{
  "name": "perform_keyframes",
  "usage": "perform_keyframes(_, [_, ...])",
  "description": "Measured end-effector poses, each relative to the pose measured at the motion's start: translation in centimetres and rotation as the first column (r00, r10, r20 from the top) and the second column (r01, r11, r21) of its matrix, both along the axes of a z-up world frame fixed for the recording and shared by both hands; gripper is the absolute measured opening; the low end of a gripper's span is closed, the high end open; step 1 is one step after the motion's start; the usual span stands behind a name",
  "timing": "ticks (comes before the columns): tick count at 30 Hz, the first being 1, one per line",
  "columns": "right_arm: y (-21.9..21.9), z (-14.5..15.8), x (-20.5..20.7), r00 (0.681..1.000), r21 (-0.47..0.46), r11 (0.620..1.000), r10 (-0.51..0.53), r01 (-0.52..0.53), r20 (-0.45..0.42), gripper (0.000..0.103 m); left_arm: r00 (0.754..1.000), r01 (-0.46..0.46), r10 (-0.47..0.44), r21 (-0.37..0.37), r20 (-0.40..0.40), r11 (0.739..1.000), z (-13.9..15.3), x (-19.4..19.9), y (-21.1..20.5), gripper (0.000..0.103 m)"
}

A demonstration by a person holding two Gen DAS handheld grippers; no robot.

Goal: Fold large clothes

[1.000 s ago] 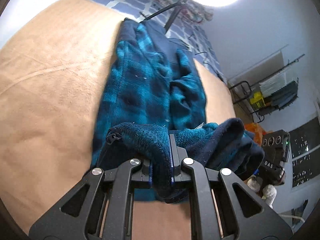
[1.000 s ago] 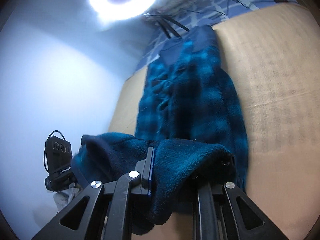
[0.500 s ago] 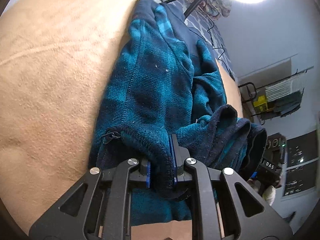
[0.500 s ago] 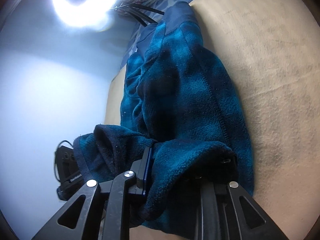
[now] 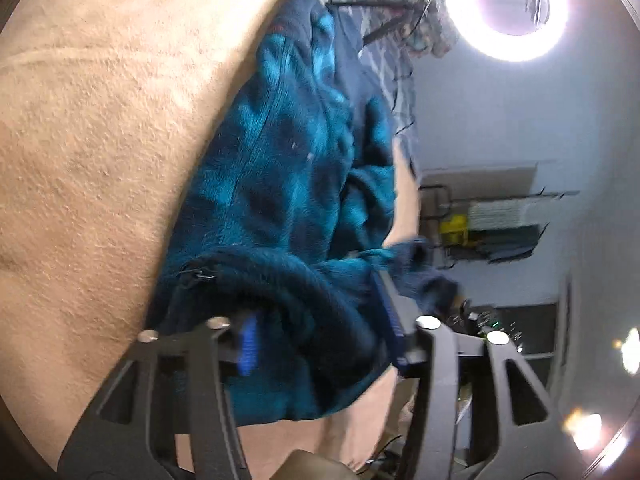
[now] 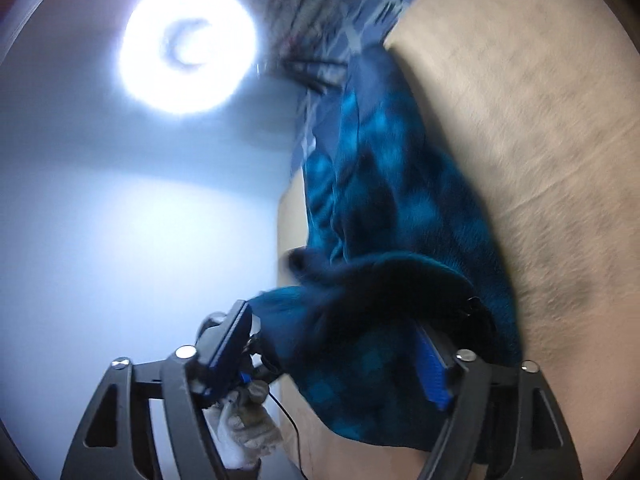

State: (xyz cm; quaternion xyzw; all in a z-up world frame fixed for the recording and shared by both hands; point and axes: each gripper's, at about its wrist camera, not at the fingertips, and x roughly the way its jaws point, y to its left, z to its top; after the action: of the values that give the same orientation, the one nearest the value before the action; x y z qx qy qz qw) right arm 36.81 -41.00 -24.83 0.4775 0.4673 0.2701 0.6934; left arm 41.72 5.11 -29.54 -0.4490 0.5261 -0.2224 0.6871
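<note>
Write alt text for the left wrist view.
The left tool is opening around the folded hem of a fleecy teal-and-navy plaid garment, which lies lengthwise on a tan bedcover. A bright ring light glows at upper right.

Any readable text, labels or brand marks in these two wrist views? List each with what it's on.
None can be read.
Black device with small lights at the bed's edge, left wrist view: any marking blurred.
Teal and navy checked fleece garment: no label visible.
Bright ring light: no text.
</note>
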Motion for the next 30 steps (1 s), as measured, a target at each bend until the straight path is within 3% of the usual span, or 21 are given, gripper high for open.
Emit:
perform_keyframes(1, [-0.7, 0.1, -0.2, 1.0, 0.019, 1.0, -0.023, 0.023, -0.004, 0.08, 1.0, -0.005, 0.005, -0.002, 0.003, 1.0, 0.2, 0.1, 0.1, 0.057])
perform_keyframes(3, [-1.1, 1.2, -0.8, 0.999, -0.042, 0.999, -0.033, 0.034, 0.037, 0.08, 1.0, -0.005, 0.005, 0.016, 0.025, 1.0, 1.1, 0.0, 0.5, 0.057])
perform_keyframes(5, [0.0, 2.9, -1.6, 0.994, -0.153, 0.988, 0.018, -0.002, 0.106, 0.06, 0.998, 0.003, -0.007, 0.062, 0.069, 0.998, 2.2, -0.2, 0.6, 0.057])
perform_keyframes(8, [3.2, 4.8, -3.3, 0.968, -0.321, 0.943, 0.158, -0.089, 0.196, 0.042, 0.983, -0.009, -0.028, 0.199, 0.182, 0.98, 4.9, -0.8, 1.0, 0.057])
perform_keyframes(12, [8.4, 5.8, -4.7, 0.899, -0.496, 0.855, 0.327, -0.149, 0.293, 0.037, 0.957, -0.015, -0.064, 0.269, 0.283, 0.963, 7.2, -1.8, 1.1, 0.057])
perform_keyframes(15, [11.9, 4.9, -4.4, 0.867, -0.55, 0.815, 0.398, -0.183, 0.301, 0.032, 0.923, 0.043, -0.186, 0.39, 0.337, 0.92, 7.9, -2.8, -1.1, 0.056])
perform_keyframes(19, [14.6, 3.2, -2.7, 0.86, -0.624, 0.762, 0.424, -0.17, 0.283, 0.031, 0.89, 0.109, -0.309, 0.502, 0.336, 0.858, 6.5, -2.6, -4.9, 0.046])
perform_keyframes(20, [15.1, 2.8, -2.1, 0.861, -0.655, 0.74, 0.426, -0.153, 0.279, 0.031, 0.889, 0.107, -0.314, 0.515, 0.334, 0.85, 6.1, -2.4, -5.4, 0.046])
perform_keyframes(22, [15.9, 2.1, -1.0, 0.871, -0.694, 0.707, 0.42, -0.138, 0.255, 0.031, 0.894, 0.081, -0.317, 0.581, 0.317, 0.81, 4.5, -0.5, -6.7, 0.046])
perform_keyframes(24, [16.0, 1.0, 0.2, 0.893, -0.718, 0.682, 0.398, -0.135, 0.21, 0.029, 0.911, 0.06, -0.294, 0.615, 0.288, 0.786, 2.8, 1.0, -7.2, 0.046])
perform_keyframes(27, [15.8, -0.7, 1.6, 0.914, -0.743, 0.651, 0.38, -0.157, 0.141, 0.028, 0.953, 0.066, -0.228, 0.601, 0.197, 0.796, -0.6, 3.5, -6.9, 0.046])
perform_keyframes(30, [15.4, -1.1, 2.4, 0.93, -0.718, 0.677, 0.35, -0.165, 0.116, 0.028, 0.95, 0.077, -0.243, 0.61, 0.194, 0.789, -1.0, 4.0, -7.1, 0.046])
